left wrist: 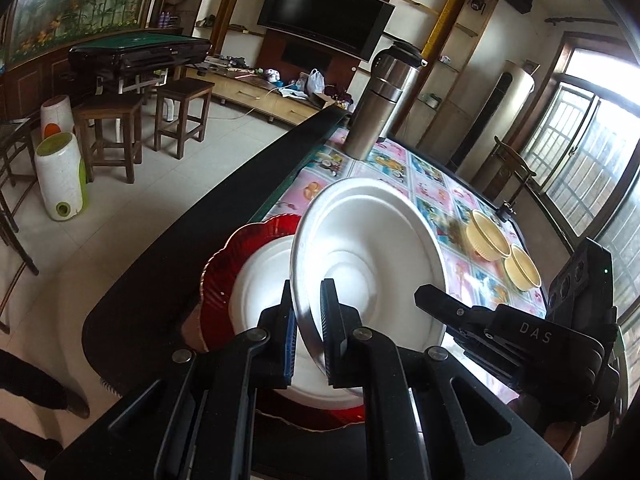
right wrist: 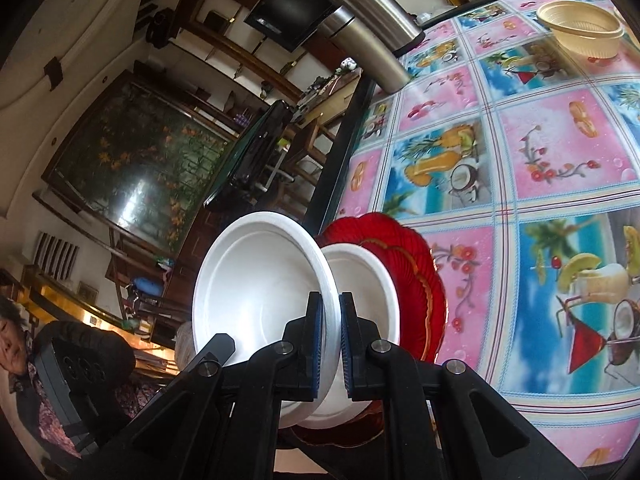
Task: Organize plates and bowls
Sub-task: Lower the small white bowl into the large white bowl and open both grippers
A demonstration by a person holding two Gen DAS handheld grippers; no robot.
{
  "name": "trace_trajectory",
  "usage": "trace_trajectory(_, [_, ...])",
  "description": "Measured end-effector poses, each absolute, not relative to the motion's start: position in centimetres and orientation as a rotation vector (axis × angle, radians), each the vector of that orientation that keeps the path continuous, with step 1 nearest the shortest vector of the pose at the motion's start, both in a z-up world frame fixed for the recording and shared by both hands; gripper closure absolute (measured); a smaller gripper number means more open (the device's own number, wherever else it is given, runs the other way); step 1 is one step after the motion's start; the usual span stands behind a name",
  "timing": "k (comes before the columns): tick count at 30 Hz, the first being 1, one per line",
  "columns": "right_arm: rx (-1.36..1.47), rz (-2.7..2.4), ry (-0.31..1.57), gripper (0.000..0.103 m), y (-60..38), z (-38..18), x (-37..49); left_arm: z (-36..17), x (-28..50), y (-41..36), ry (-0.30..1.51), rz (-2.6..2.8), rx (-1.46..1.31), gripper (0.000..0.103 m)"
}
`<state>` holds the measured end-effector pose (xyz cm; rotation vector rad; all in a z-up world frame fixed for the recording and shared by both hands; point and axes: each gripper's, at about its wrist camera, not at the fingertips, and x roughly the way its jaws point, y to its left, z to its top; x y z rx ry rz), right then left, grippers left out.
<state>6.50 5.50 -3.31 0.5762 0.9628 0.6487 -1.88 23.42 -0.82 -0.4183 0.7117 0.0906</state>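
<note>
A white foam plate [left wrist: 372, 240] [right wrist: 256, 280] hangs tilted on edge above the table's near corner. My left gripper [left wrist: 306, 300] is shut on its near rim. My right gripper [right wrist: 330, 312] is shut on the opposite rim and shows in the left wrist view as a black body [left wrist: 520, 336] at the plate's right side. Under the lifted plate, a second white plate [left wrist: 264, 280] [right wrist: 364, 280] lies in a red scalloped plate [left wrist: 248, 240] [right wrist: 404, 248]. Two beige bowls [left wrist: 488, 240] [left wrist: 522, 268] stand side by side farther along the table; one beige bowl [right wrist: 580, 34] shows in the right wrist view.
A tall steel flask [left wrist: 384, 100] [right wrist: 368, 20] stands at the far end of the table, on the pink and blue patterned cloth [left wrist: 432, 184] [right wrist: 540, 160]. The table's dark edge [left wrist: 224, 200] runs beside the red plate. Wooden stools [left wrist: 108, 132] stand on the floor. A person [right wrist: 16, 348] sits low at the left.
</note>
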Motion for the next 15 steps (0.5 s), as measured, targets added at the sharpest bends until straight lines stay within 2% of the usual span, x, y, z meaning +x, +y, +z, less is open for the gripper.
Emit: trace_trajectory(15, [0.524,0.601,0.991,0.093,6.5,-5.2,6.6,-2.8,-1.1,23.6,0.772,0.118,-0.388,0.094])
